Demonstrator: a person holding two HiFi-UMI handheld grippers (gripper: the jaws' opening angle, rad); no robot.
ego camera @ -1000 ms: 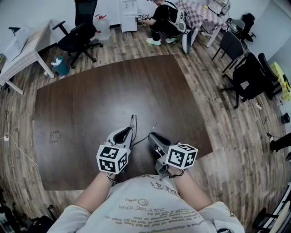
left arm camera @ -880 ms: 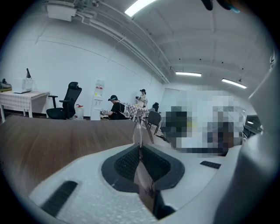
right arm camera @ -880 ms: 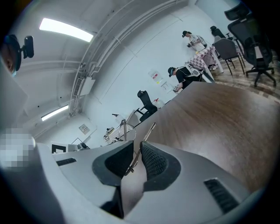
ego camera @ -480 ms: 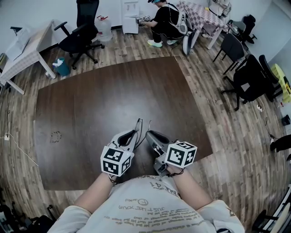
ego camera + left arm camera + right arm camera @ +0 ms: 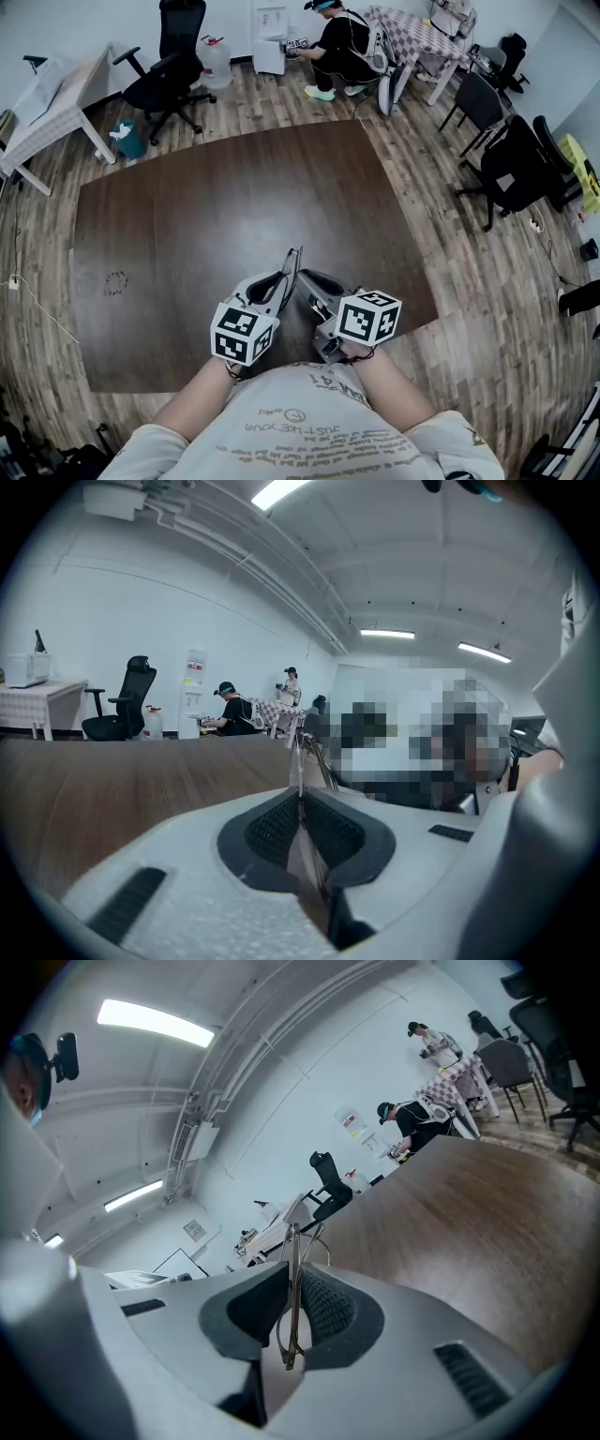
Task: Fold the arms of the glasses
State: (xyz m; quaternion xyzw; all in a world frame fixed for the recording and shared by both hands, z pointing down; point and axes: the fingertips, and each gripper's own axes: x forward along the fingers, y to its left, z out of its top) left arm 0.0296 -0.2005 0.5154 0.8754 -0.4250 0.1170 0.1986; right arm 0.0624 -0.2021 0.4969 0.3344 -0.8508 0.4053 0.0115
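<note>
Pinching the glasses (image 5: 292,1261) by thin wire in the left gripper (image 5: 282,279); clamping them in the right gripper (image 5: 304,278) too, over the table (image 5: 187,211).

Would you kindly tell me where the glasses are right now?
In the head view's lower centre, the glasses are held by both the left gripper and the right gripper, above the near part of the dark table.

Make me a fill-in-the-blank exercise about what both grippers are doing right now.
The left gripper and the right gripper are both shut on the thin-framed ____.
They hold it above a dark wooden ____.
Each gripper carries a ____ with square markers.
Missing words: glasses; table; cube.
</note>
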